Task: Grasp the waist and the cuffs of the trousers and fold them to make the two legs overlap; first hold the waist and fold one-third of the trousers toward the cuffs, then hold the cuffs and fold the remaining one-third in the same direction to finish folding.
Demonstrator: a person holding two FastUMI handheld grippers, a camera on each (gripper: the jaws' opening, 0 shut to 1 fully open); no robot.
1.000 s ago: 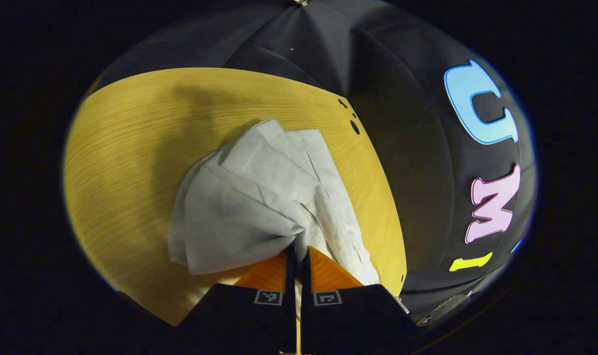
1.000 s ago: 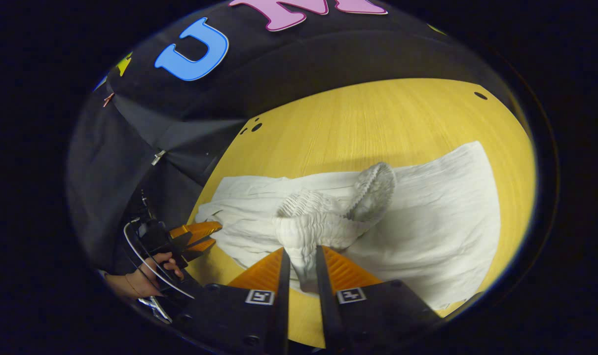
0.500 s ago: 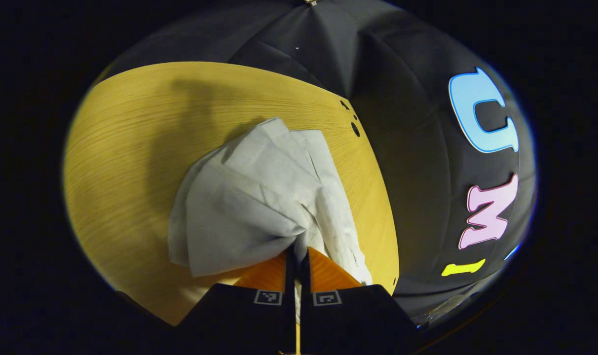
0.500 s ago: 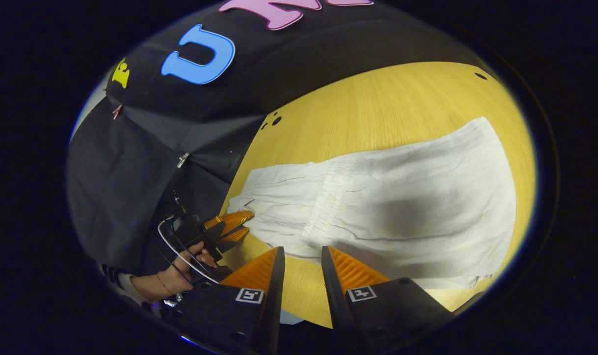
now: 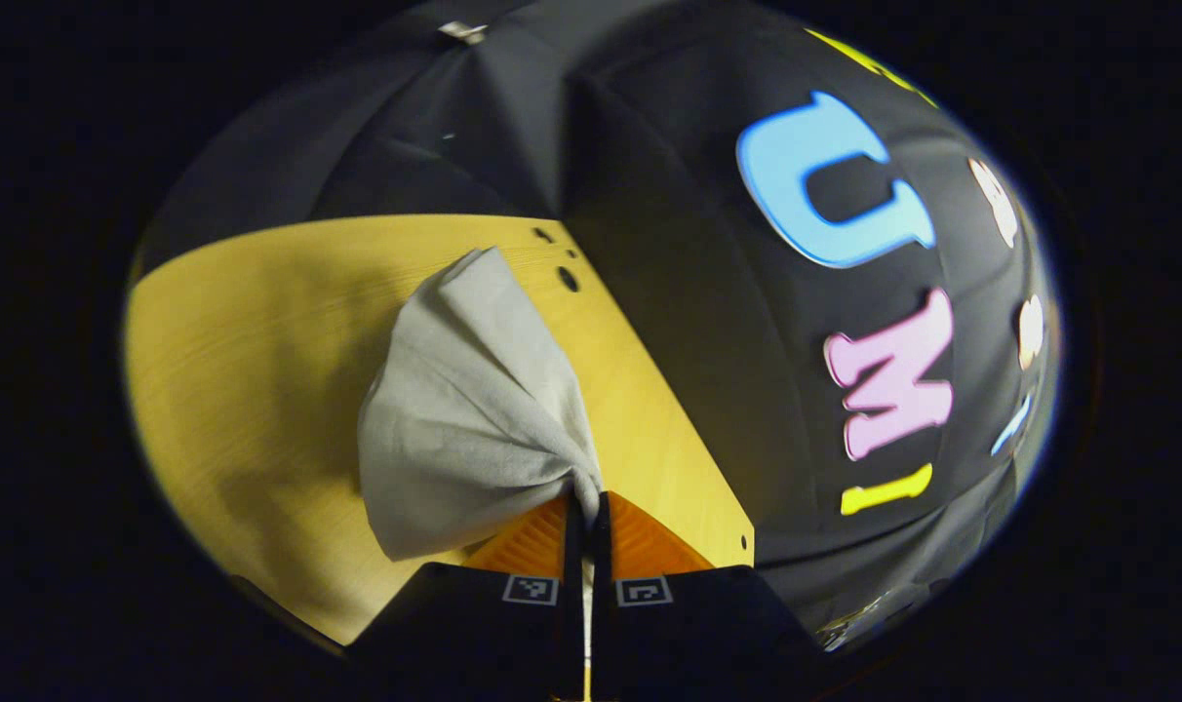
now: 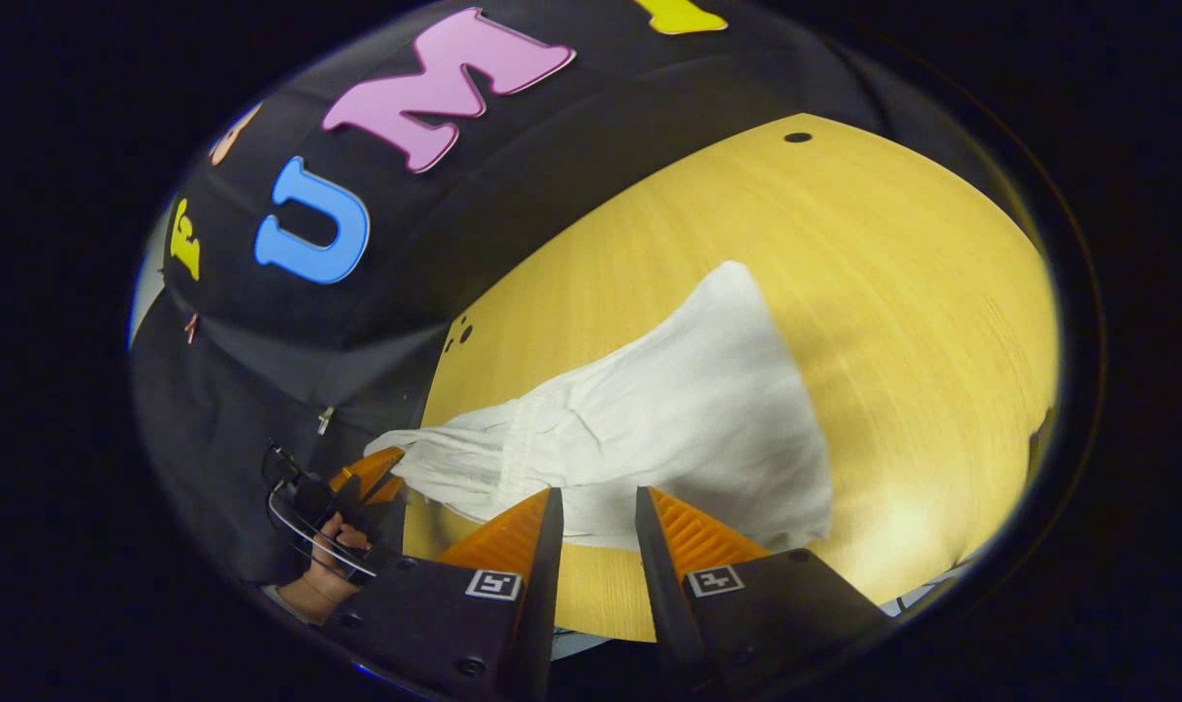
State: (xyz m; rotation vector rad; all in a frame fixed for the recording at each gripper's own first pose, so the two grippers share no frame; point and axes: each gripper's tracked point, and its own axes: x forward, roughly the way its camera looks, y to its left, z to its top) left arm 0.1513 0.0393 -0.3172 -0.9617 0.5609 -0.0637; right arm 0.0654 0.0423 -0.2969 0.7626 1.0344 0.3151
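The white trousers point(image 6: 689, 419) lie folded on the yellow wooden table point(image 6: 893, 292), the cuff end stretching left to the table edge. In the left gripper view my left gripper point(image 5: 586, 499) is shut on the cuff cloth, and the trousers point(image 5: 464, 419) hang from it in a raised bunch over the table point(image 5: 240, 331). The right gripper view shows that left gripper point(image 6: 372, 478) at the cuff end, held by a hand point(image 6: 328, 575). My right gripper point(image 6: 596, 507) stands open just short of the trousers' near edge, with nothing between its fingers.
The black cloth wall runs close behind the table's far edge in both views. Small round holes point(image 5: 568, 279) mark the table corner near the cuffs, and another hole point(image 6: 798, 137) sits at the far side. Bare tabletop lies right of the trousers.
My right gripper let go of the bunched waist, which now lies flat on the legs, and drew back. My left gripper, still shut on the cuffs, has lifted and turned with them.
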